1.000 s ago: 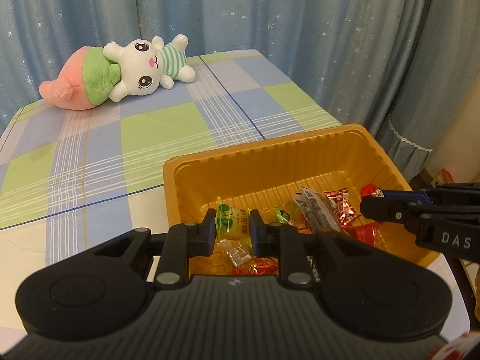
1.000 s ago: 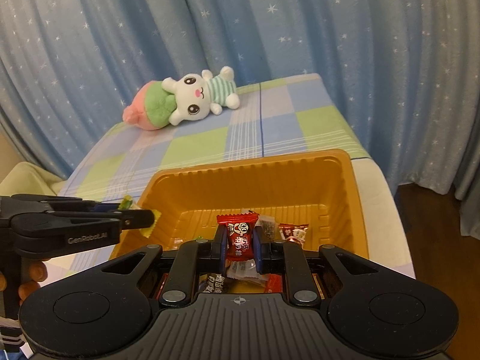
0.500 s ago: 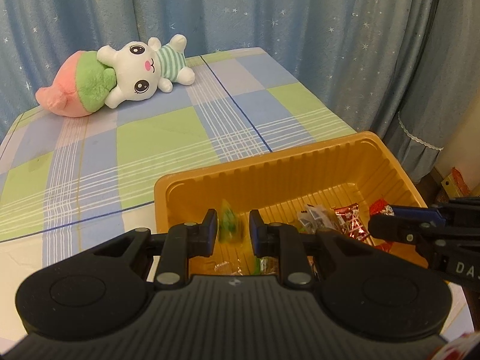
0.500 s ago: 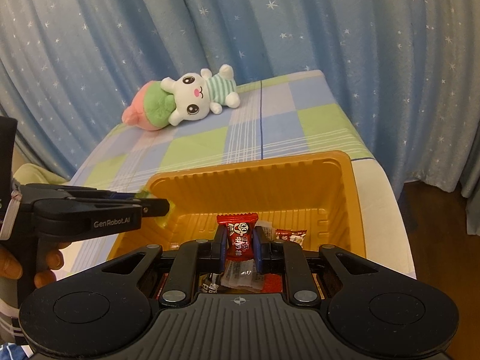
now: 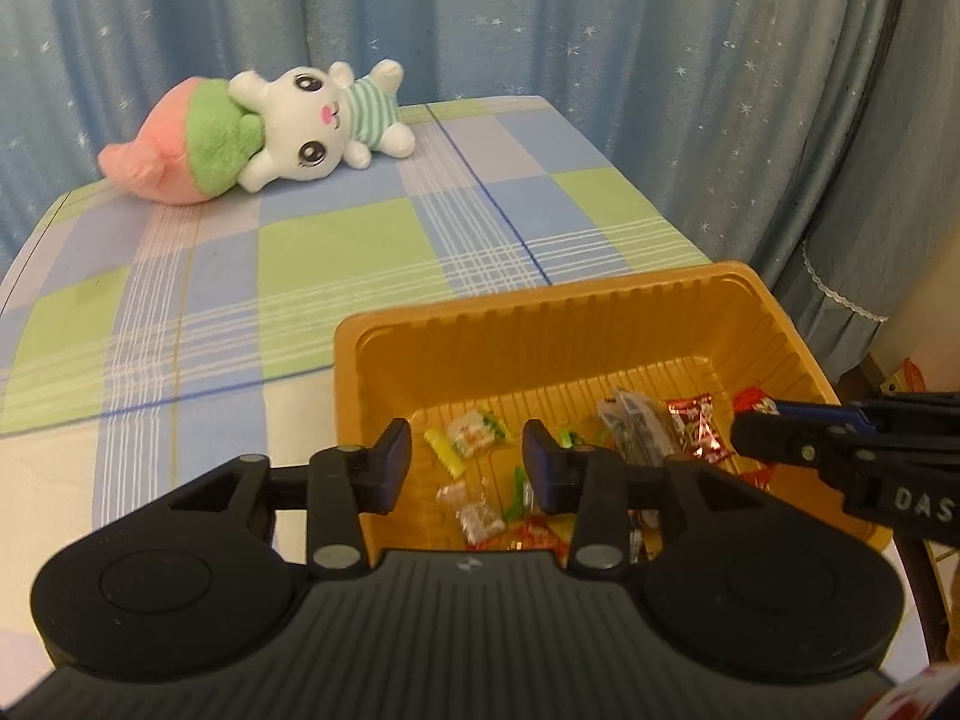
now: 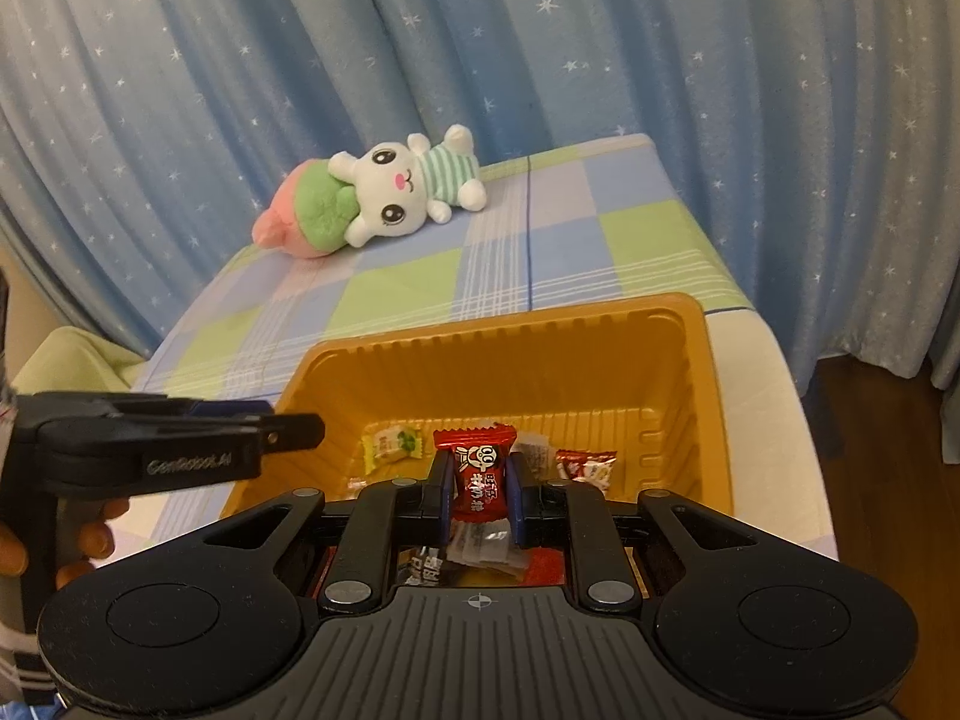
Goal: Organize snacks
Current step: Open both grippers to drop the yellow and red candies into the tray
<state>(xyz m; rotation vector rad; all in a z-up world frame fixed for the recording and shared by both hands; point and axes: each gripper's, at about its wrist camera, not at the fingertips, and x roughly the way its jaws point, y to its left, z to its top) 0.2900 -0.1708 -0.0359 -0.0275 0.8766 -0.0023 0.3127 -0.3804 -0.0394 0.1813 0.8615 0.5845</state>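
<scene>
Opening left claw (image 5: 467, 457) above yellow candy (image 5: 471, 432); right claw (image 6: 480, 483) pinching red candy (image 6: 477, 471)

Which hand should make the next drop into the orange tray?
Right. The right gripper is clamped on a red candy over the orange tray; the left gripper is opening, nothing between its fingers.

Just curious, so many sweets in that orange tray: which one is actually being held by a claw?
The red-wrapped candy, pinched upright in the right claw above the orange tray. The other sweets lie loose on the tray's floor.
</scene>
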